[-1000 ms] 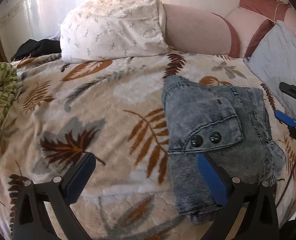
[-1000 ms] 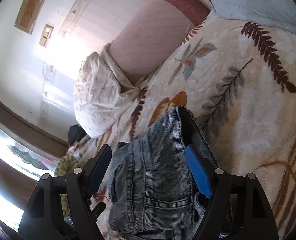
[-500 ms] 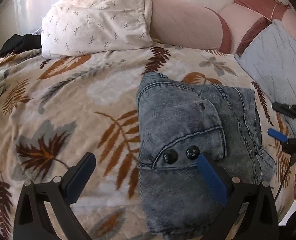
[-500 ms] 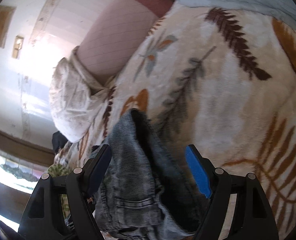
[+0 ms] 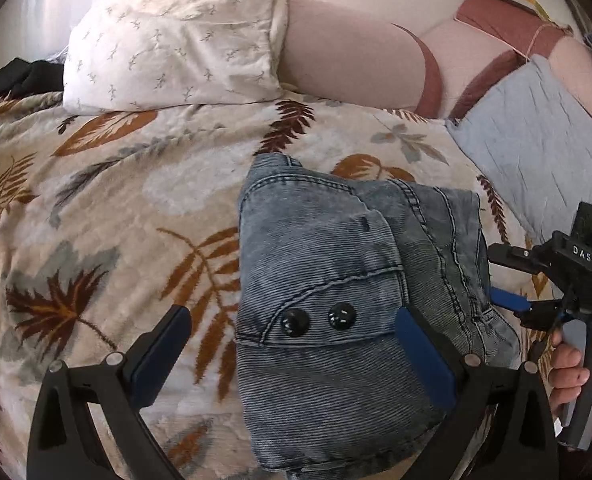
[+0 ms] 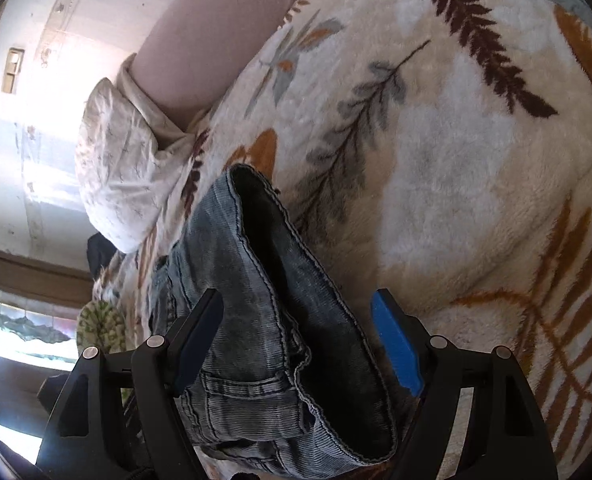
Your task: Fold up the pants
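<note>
I read this as the tail end of the fold: the faded blue-grey denim pants (image 5: 335, 300) lie in a compact, squarish bundle on the cream fleece bed blanket with brown leaf print (image 5: 136, 200), a buttoned pocket flap with two dark buttons facing up. Taking the white patterned pillow (image 5: 176, 36) as my marker, the bundle sits on the near side of it and off to the right, well apart from it, with a grey quilted cushion (image 5: 535, 152) beyond its right edge.

My left tool (image 5: 292, 344) hangs above the near part of the bundle, angled downward, jaws spread wide and gripping nothing; one pad overlaps the denim in view, but I cannot tell whether it touches.

My right tool (image 6: 296, 336) comes in low at the bundle's right edge, rolled onto its side and tilted down, a hand (image 5: 575, 364) on its handle. Its jaws stand apart, straddling a raised lip of denim layers without pressing them.

Next, I judge, the loose edge wants tidying: either pinch that lip and lay it flat, or back out cleanly without dragging the layers open.
</note>
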